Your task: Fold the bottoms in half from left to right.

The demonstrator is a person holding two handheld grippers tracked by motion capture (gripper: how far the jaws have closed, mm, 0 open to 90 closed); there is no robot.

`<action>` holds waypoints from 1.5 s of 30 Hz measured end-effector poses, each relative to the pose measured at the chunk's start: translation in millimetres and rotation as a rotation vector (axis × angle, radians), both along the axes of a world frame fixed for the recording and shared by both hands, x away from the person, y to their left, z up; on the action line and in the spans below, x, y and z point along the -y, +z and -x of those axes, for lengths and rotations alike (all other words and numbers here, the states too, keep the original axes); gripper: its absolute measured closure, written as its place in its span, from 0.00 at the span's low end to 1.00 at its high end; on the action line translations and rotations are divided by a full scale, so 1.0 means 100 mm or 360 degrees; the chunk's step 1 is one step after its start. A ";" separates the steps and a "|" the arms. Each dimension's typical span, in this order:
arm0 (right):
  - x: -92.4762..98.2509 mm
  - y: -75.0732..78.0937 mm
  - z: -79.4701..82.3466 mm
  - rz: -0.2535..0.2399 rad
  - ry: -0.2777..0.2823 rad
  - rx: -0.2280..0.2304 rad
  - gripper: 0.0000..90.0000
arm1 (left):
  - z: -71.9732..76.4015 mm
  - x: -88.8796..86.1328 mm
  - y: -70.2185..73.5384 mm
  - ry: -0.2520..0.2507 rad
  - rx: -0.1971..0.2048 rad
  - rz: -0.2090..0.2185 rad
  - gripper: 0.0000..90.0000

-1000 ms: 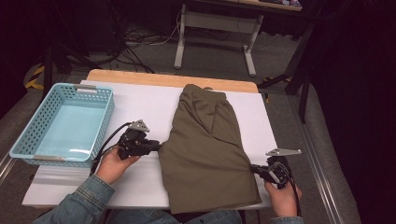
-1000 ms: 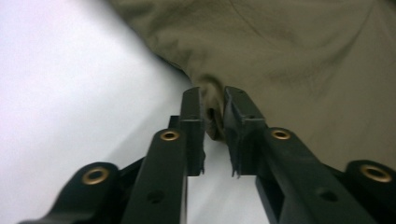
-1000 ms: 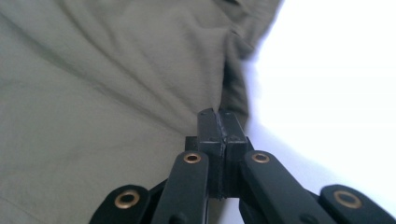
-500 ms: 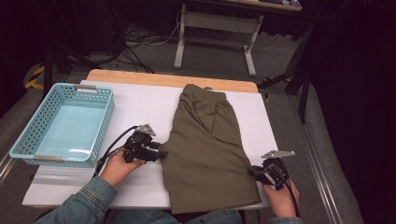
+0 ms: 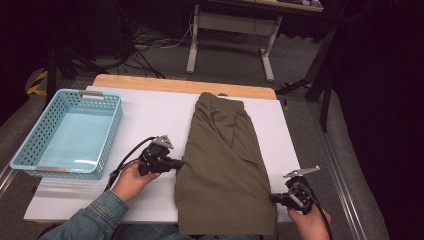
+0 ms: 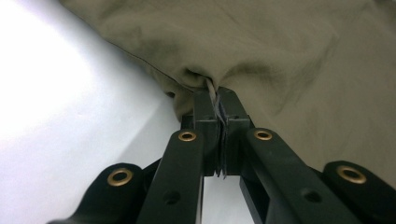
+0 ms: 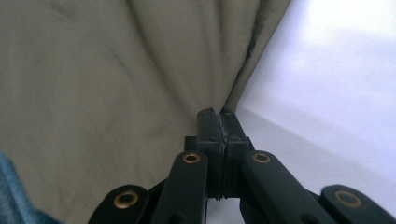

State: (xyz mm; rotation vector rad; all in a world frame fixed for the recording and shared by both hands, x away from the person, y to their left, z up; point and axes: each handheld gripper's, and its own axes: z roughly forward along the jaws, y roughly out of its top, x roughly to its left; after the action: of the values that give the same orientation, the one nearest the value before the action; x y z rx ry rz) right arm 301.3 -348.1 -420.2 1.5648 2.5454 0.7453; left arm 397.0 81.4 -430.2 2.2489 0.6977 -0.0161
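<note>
Olive-green cloth, a folded garment [image 5: 225, 165], lies lengthwise on the white-covered bench [image 5: 150, 115], right of centre, its near hem reaching the near edge. The left hand-held gripper [image 5: 176, 163] has just been closing and is now clamped on the garment's left edge, a pinch of fabric bunched between its jaws in the left gripper view [image 6: 215, 100]. The right hand-held gripper [image 5: 274, 197] is closed on the right edge near the near right corner [image 7: 218, 114]. Both edges are taken low down, probably so the near part can be lifted and folded away evenly. A light-blue perforated basket [image 5: 30, 145] stands empty at the left edge, well apart from the garment. Nothing lies between garment and basket; the trailing cable [image 5: 125, 160] by the left hand is the only possible snag.
</note>
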 end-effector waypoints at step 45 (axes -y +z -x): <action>-0.92 0.24 -1.88 -0.0078 0.0033 0.0585 0.46 | -0.01 -0.33 0.14 0.0210 0.0246 0.0166 0.40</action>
State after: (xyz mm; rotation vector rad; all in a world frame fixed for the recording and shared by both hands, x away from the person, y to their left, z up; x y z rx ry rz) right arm 489.5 -256.3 -396.7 1.2734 2.2931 0.9995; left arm 397.5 114.1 -416.6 2.0756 0.7426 0.1801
